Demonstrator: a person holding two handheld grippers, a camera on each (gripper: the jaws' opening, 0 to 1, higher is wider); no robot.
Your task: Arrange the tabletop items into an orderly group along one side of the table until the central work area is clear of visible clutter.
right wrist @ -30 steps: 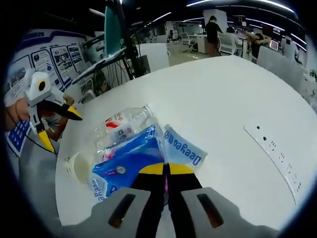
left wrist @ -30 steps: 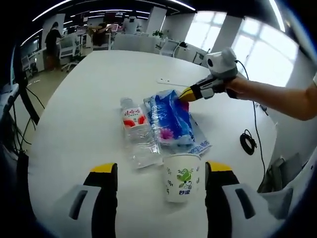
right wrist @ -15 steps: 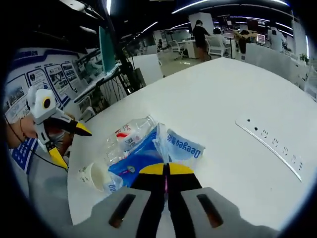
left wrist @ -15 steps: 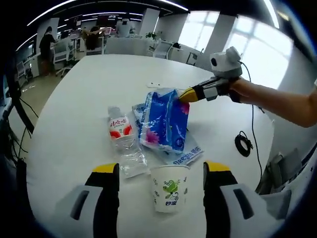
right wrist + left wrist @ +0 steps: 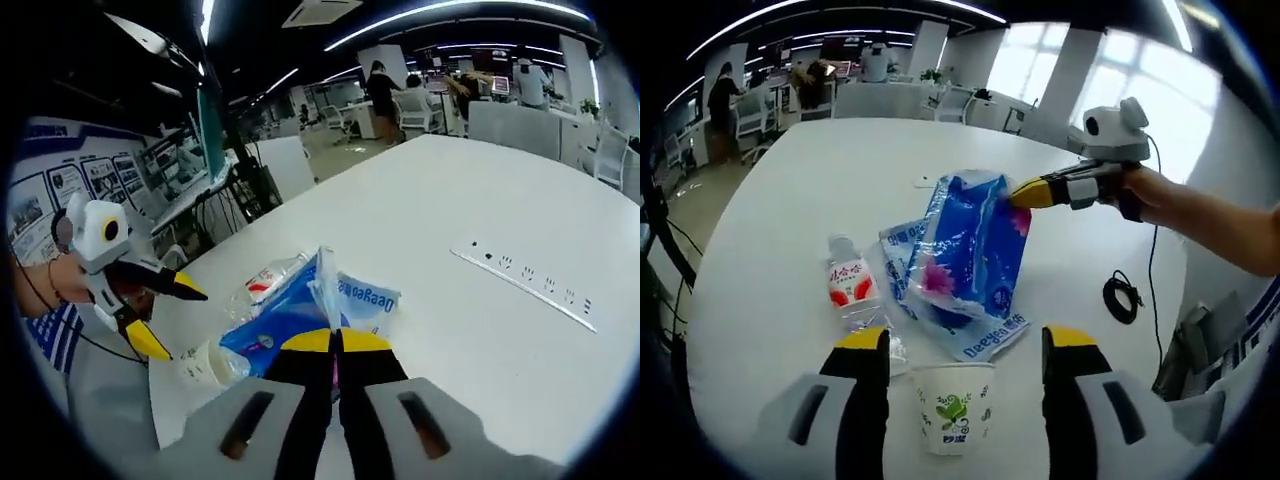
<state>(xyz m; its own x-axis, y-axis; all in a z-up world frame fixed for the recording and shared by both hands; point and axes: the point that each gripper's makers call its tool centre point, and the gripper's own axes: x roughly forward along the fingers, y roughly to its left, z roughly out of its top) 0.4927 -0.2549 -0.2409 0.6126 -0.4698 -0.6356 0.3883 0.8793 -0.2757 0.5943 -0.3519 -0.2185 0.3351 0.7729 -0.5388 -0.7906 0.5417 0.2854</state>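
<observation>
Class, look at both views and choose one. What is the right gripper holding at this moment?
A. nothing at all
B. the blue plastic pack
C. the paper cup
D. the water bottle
B: in the left gripper view the right gripper pinches the top edge of the blue plastic pack, lifting it, while the paper cup and water bottle rest on the table.

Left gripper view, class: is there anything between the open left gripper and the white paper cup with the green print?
Nothing visible does. The white paper cup with the green print stands upright between the jaws of the open left gripper, with clear table on both sides.
</observation>
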